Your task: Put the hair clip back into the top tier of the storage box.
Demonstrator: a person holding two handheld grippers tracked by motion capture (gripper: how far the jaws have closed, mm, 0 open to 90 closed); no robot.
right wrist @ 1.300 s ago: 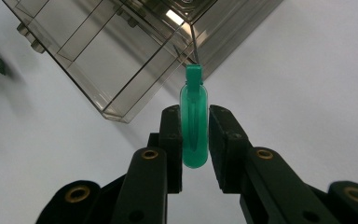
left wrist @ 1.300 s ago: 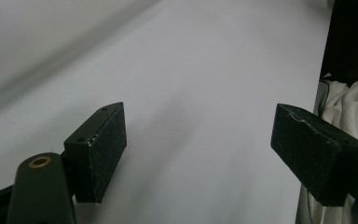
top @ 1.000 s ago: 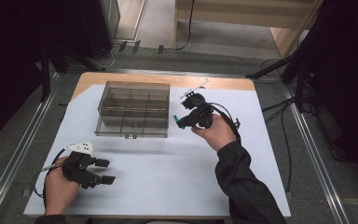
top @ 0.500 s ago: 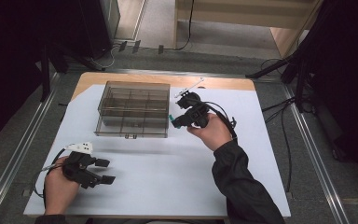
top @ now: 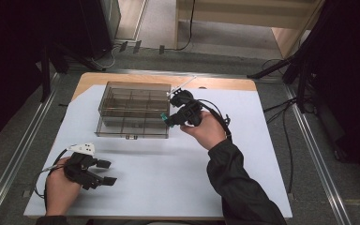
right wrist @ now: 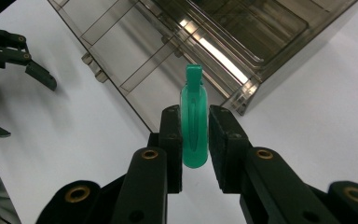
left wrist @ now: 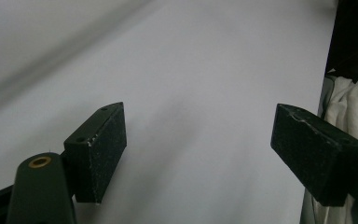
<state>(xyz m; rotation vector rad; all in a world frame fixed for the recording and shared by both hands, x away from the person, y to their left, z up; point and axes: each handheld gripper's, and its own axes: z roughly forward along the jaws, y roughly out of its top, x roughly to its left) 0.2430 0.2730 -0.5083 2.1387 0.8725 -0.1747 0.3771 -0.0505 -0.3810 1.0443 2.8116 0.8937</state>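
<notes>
A clear smoky plastic organiser box with several compartments sits at the back of the white table. My right gripper hovers at the box's right front corner, shut on a small green plastic clip whose tip points toward the box. The green clip shows as a small speck at the jaws in the high view. My left gripper rests low at the front left of the table, open, with only bare white surface between its pads.
The white sheet covers most of the wooden table. A white cloth lies past the table edge by the left gripper. Metal rails run along both sides, with cables on the floor at right.
My right gripper has carried the green clip leftward and a little down, closer to the box's right front corner. The left gripper has stayed where it was.
</notes>
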